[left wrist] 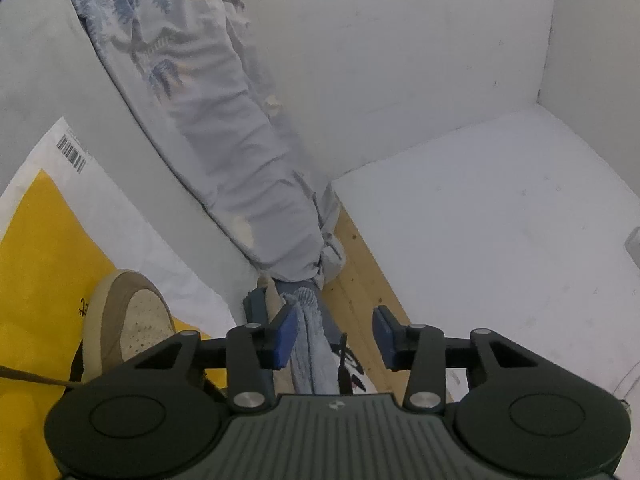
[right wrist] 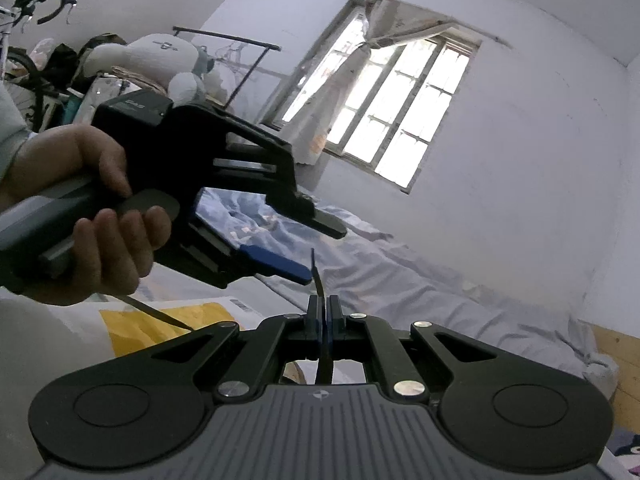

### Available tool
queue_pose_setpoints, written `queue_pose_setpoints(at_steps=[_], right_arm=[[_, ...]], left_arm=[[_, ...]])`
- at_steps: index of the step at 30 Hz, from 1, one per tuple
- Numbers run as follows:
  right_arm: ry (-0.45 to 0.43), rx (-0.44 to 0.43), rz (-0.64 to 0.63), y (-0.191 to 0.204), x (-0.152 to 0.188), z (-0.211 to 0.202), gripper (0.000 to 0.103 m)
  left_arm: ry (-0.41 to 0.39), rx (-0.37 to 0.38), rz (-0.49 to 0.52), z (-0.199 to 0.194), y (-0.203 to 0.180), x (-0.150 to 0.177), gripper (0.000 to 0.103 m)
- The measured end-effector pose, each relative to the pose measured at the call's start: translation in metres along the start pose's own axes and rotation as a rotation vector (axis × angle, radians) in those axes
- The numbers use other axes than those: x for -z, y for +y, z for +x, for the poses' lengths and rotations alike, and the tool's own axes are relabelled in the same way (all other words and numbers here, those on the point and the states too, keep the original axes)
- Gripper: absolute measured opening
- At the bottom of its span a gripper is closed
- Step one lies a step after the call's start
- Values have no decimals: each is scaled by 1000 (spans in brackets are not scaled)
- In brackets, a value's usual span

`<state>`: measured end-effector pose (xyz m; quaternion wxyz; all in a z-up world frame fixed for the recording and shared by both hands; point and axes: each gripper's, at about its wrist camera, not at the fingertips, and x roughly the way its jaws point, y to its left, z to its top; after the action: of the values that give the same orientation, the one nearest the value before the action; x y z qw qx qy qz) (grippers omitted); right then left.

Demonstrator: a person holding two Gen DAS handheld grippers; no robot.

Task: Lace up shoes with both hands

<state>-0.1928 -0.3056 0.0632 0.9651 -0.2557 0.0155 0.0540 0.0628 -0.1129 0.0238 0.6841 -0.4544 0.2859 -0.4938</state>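
Pressed together, the right gripper [right wrist: 325,307] jaws pinch the dark shoelace [right wrist: 318,276], its tip poking up beyond them. Left gripper [left wrist: 335,330] jaws stand spread, nothing between. The tan shoe [left wrist: 128,320] sits on a yellow bag [left wrist: 36,248], left. Likely a lace handover: next, close accurately on that tip.
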Motion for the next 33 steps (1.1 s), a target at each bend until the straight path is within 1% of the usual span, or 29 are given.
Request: queue_pose_setpoints(at_steps=[1,3,5,8,10,15,19,20,22,24,25,28,30,33], right_arm=[[-1,0,2,0,0,0,2],[-1,2,0,0,0,0,2],[2,3,3,0,0,2,2],[7,6,3,0,-1,4,2],[11,7,7,0,-1,4,2],[29,4,5,0,-1,6,2],[51,-4,1,2,1,6,3],[54,-7,2,3,1,6,3],[55,-10,3,3,0,6,8],[50,-12,10,3,-1,4,25],[47,-13,13,3,-2,4,26],[41,-20,28,1,-5,3,26],[46,-14,38,-1,-6,4,26],[49,-2,53,-4,-7,4,25]], left_arm=[[4,-2,3,0,-1,1,39],[11,-5,11,1,-2,2,33],[12,-14,23,2,-3,2,19],[16,-18,25,2,-3,4,6],[12,-22,31,2,-4,4,0],[-5,-25,60,0,-10,6,0],[-21,-67,108,-1,-16,7,0],[-25,-84,132,-1,-19,8,0],[-18,-123,212,0,-28,9,0],[11,-161,353,3,-43,14,0],[29,-172,418,6,-50,17,0],[77,-144,522,13,-63,30,0],[104,-142,564,16,-68,38,0],[124,-138,591,18,-72,44,0]])
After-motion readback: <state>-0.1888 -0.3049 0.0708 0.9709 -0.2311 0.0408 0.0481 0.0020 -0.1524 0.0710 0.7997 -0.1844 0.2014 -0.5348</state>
